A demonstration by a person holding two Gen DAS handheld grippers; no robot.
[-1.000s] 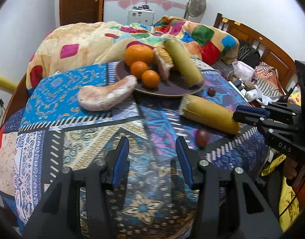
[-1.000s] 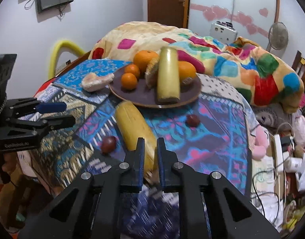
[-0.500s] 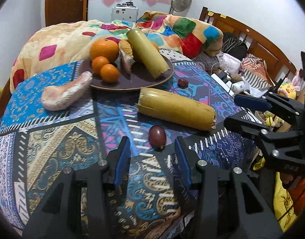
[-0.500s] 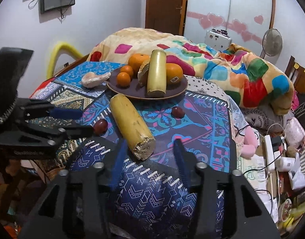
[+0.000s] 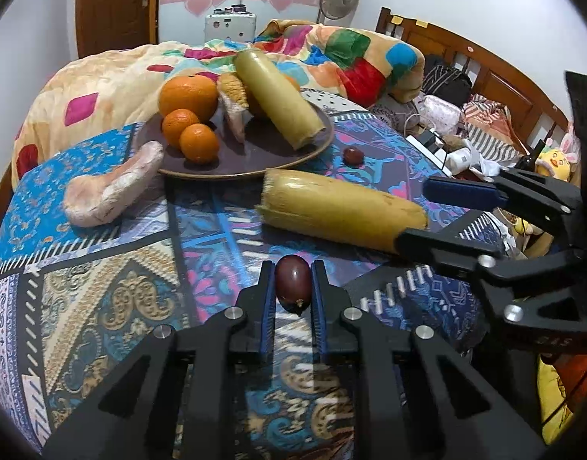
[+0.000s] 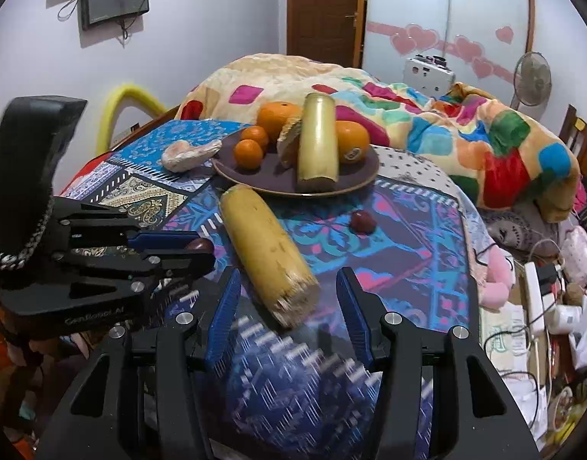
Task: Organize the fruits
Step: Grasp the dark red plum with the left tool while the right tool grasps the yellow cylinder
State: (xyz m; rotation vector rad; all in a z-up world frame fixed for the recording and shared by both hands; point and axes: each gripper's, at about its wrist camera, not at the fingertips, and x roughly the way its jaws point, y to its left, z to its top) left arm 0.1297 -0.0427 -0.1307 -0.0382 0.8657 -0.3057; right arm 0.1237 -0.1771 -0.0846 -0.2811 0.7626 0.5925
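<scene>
- Dark red grape-like fruit [image 5: 292, 283] — lies on the patterned tabletop [image 5: 102, 268] directly between the blue pads of the left gripper [image 5: 292, 287]. Its long axis runs along the fingers, pointing away from the camera. The pads sit closed in against both its sides; contact looks made, though whether it is lifted off the cloth cannot be told.
- Long yellow cylinder of fruit [image 6: 268, 253] — lies on the tabletop just ahead of the right gripper [image 6: 289, 306], its ragged cut end nearest the fingers. Its long axis runs from that end away toward the plate, slightly leftward, so it is nearly in line with the fingers.
- Right gripper — fingers spread wide and holding nothing; the gap is broader than the cylinder's end, which sits just beyond the fingertips and a little left of centre.
- Brown plate [image 5: 255, 161] — farther back, well apart from both grippers. It carries oranges [image 5: 186, 96] and a second yellow cylinder [image 5: 278, 99].
- Second small red fruit [image 6: 362, 222] — loose on the tabletop between the plate and the right gripper; the right one is judged nearer to it.
- Pale lumpy piece [image 5: 113, 191] — rests against the plate's left rim.
</scene>
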